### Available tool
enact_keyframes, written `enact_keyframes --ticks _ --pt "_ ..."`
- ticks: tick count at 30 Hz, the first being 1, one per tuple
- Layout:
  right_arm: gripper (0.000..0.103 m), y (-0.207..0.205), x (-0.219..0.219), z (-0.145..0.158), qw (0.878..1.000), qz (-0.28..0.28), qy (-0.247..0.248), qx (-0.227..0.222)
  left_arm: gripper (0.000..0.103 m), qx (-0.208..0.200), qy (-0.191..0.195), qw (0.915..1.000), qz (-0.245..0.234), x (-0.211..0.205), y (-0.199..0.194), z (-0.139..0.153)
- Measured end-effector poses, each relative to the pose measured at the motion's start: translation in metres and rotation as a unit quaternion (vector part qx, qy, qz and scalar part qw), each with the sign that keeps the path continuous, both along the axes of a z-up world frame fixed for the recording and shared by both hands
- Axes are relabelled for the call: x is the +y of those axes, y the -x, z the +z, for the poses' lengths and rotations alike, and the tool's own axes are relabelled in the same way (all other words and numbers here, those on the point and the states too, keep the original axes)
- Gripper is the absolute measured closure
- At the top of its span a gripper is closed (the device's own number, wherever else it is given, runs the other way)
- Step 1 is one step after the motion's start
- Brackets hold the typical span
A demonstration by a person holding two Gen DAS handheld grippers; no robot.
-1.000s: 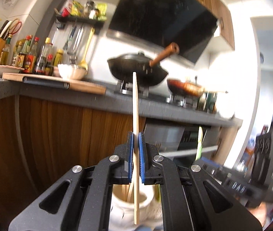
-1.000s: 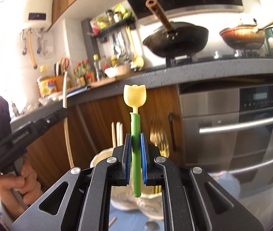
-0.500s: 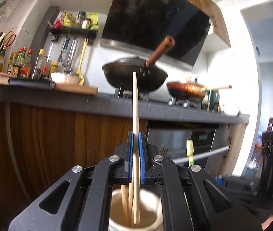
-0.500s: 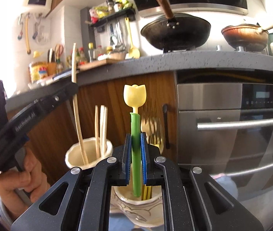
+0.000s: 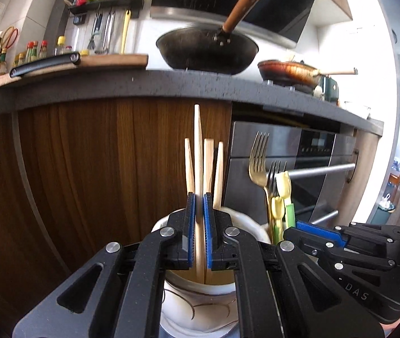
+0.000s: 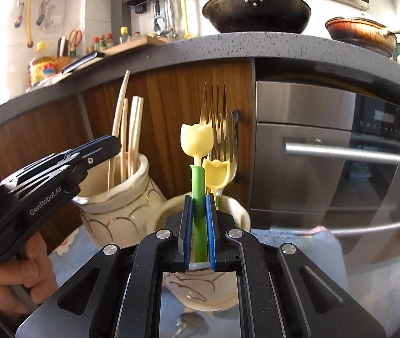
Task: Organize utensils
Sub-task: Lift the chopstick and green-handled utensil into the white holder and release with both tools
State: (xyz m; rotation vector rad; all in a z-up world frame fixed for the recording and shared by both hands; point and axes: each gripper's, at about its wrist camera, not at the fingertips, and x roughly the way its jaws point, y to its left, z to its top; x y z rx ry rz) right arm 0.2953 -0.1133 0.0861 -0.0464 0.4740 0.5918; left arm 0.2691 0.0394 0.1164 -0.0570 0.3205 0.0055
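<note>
Where readable, left gripper (image 6: pixel 117 143) says "GenRobot.AI", right gripper (image 5: pixel 312 229) "DAS".

Two cream ceramic jars stand below the table edge. The chopstick jar (image 6: pixel 121 197) holds four wooden chopsticks (image 5: pixel 198 152), one of them clamped in a claw. The jar (image 6: pixel 233 211) just beside it holds two forks (image 5: pixel 259 163) and two tulip-topped green picks (image 6: pixel 197 152), one in the other claw. Two claws in all. On the table above the jars sit two woks (image 5: pixel 208 48).
</note>
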Motion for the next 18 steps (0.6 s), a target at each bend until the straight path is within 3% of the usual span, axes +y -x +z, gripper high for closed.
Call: enact_keyframes --ticks 8,18 --pt "0.091 0.004 0.002 0.0 1.0 0.003 0.009 0.001 0.097 0.012 -0.011 0.9998 -0.006 -0.003 0.002 -0.002" --pt "0.083 0.029 -0.006 0.017 1.0 0.015 -0.007 -0.023 0.096 -0.009 0.005 0.9999 -0.013 0.005 0.026 0.014"
